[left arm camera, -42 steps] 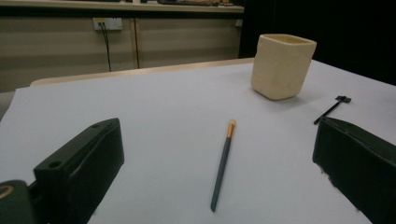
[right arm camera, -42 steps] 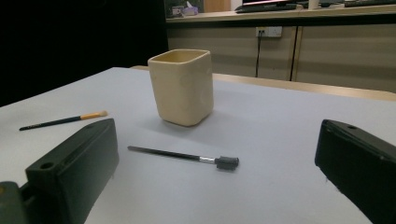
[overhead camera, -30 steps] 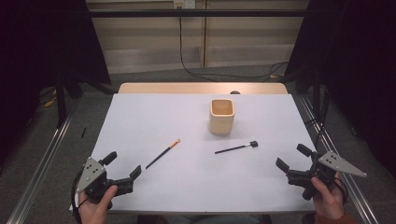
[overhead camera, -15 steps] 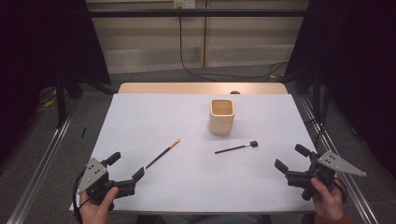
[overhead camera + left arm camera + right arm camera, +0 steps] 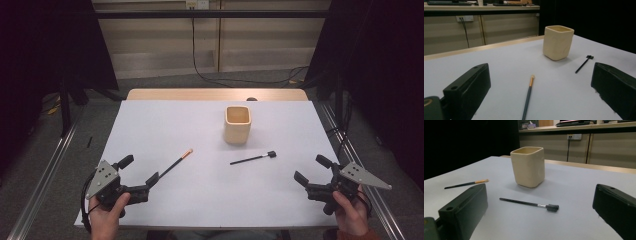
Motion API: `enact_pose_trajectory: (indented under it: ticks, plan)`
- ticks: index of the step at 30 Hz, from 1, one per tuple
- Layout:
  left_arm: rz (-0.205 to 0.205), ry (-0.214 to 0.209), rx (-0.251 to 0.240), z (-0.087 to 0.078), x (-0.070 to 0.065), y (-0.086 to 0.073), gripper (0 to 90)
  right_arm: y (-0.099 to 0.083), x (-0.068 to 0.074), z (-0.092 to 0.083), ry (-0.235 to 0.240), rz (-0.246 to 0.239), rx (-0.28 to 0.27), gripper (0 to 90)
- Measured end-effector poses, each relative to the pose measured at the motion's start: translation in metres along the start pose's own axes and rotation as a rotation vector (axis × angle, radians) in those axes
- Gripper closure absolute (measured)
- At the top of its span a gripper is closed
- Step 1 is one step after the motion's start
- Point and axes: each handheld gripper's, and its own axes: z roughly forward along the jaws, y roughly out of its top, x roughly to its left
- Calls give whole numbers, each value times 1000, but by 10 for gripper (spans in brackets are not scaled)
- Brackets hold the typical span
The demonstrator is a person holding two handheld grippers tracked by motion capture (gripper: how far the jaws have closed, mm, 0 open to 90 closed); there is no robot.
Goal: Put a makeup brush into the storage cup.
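A cream square cup [image 5: 237, 124] [image 5: 557, 42] [image 5: 528, 166] stands upright behind the middle of the white table [image 5: 165, 125]. A dark brush with an orange tip [image 5: 175, 163] [image 5: 528, 96] [image 5: 466, 184] lies left of centre. A thin black brush with a small black head [image 5: 252, 158] [image 5: 583, 64] [image 5: 530, 204] lies right of centre. My left gripper [image 5: 138, 173] [image 5: 539, 100] is open at the front left, its jaws either side of the orange-tipped brush's handle end. My right gripper [image 5: 312, 170] [image 5: 539, 217] is open at the front right, apart from the black brush.
A wooden strip [image 5: 215, 94] edges the table's far side. Cables [image 5: 205, 75] run over the floor behind it. Metal rails [image 5: 45, 175] flank the table on both sides. Dark curtains [image 5: 380, 60] hang left and right.
My left gripper has shifted a little right and forward toward the orange-tipped brush. The right gripper, the cup and both brushes have stayed put.
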Motion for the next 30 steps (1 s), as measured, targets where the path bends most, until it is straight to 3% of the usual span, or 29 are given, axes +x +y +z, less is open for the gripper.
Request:
enact_pose_trajectory:
  ticks: [7, 11, 19, 21, 30]
  plan:
    - [25, -10, -15, 10, 1, 13, 24, 0, 0, 0, 0, 3, 7, 0]
    - [37, -55, -12, 16, 2, 20, 30, -1, 1, 1, 10, 0, 15, 0]
    - [58, -13, 0, 31, 8, 27, 34, -1, 2, 2, 14, 0, 26, 0]
    - [38, -14, 2, 36, 10, 27, 34, -2, 3, 2, 26, -4, 31, 0]
    - [44, -54, 24, 55, 13, 36, 22, -2, 3, 4, 31, -10, 31, 0]
